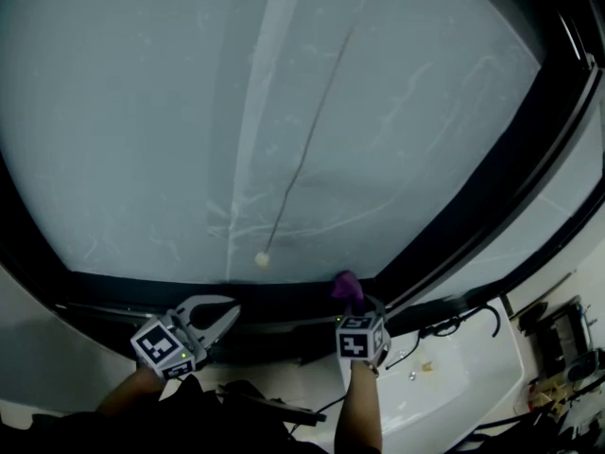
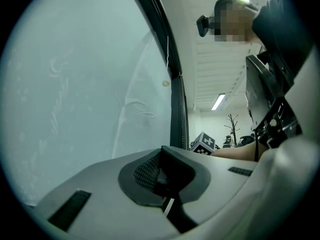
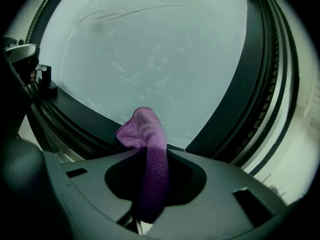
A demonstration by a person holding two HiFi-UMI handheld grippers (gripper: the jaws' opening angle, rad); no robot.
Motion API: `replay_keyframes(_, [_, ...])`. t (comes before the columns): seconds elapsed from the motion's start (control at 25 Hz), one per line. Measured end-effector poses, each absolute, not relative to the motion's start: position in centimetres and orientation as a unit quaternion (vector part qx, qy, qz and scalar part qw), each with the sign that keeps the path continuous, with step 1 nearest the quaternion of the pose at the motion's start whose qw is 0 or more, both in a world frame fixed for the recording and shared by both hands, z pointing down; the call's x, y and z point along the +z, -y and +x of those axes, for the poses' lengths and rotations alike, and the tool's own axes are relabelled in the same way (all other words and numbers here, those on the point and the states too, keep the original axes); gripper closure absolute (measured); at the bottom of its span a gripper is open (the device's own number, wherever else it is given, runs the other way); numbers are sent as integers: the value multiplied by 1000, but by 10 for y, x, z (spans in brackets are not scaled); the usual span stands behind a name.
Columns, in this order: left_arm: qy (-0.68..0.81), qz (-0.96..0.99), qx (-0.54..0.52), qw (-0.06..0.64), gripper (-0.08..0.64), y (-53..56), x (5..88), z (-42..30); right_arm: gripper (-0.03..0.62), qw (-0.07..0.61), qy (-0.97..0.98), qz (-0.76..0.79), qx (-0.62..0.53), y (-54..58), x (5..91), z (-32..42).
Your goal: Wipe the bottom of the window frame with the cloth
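Note:
The black bottom window frame (image 1: 274, 296) runs under the frosted glass (image 1: 284, 112). My right gripper (image 1: 354, 303) is shut on a purple cloth (image 1: 346, 285), whose bunched end pokes up against the frame near the right corner. In the right gripper view the cloth (image 3: 145, 134) hangs between the jaws of the right gripper (image 3: 150, 184), just above the frame (image 3: 75, 114). Left of it, my left gripper (image 1: 222, 312) sits in front of the frame with its fingertips together and nothing in them. The left gripper (image 2: 162, 173) points along the window.
A thin blind cord ends in a small pale knob (image 1: 262, 259) just above the frame. A thick black upright frame (image 1: 501, 178) slants at the right. Below it lie a white ledge (image 1: 473, 376) and black cables (image 1: 444, 312).

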State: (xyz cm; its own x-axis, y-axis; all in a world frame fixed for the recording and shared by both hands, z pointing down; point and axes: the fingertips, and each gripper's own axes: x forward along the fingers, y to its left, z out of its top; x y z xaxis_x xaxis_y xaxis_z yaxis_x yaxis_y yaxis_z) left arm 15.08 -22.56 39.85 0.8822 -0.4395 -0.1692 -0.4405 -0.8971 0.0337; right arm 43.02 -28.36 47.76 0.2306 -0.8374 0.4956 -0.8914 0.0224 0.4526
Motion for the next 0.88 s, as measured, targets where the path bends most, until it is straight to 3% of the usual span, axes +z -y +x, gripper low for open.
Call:
replay_keyframes(0.64, [-314,-945,88,21,558,233,400,144,511,390,588,708,42,280,479,474])
replay_keyframes(0.88, [-356,-932,73,-2,559,236,400,145,511,387,588,710,28,276,475,489])
